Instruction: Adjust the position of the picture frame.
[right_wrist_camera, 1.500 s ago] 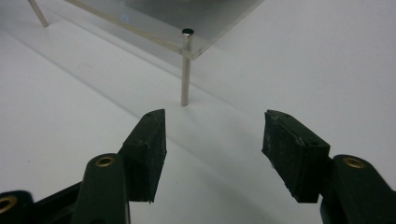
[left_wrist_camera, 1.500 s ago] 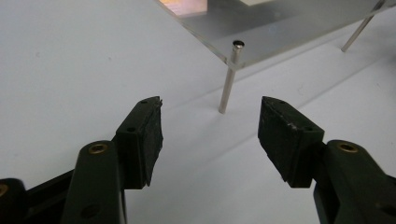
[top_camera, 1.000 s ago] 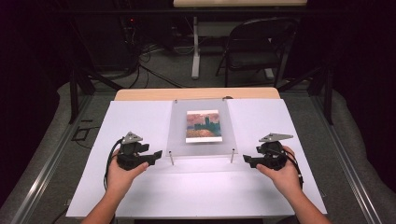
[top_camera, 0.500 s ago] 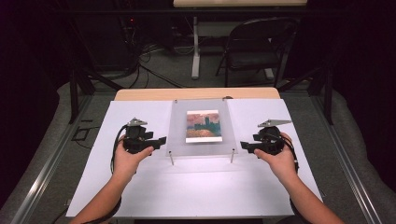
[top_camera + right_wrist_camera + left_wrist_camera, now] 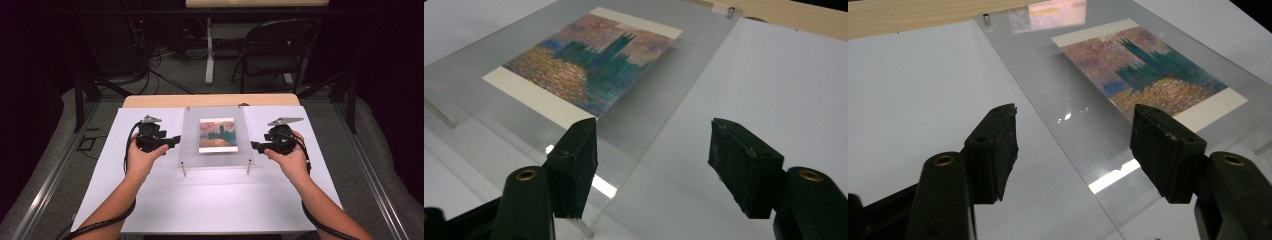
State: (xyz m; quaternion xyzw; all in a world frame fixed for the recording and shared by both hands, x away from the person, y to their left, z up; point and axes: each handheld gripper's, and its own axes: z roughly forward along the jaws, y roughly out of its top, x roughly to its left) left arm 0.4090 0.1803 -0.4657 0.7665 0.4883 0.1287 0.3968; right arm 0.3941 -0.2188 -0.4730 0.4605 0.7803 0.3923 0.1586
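You hold both grippers, left (image 5: pixel 176 140) and right (image 5: pixel 254 145), jaws wide, flanking the clear panel (image 5: pixel 190 140), likely to grip its edges.

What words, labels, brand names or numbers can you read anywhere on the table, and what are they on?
None can be read.
The picture card under the clear panel shows a painted scene with blank pale margins, no caption.
The left gripper and right gripper carry no visible markings.
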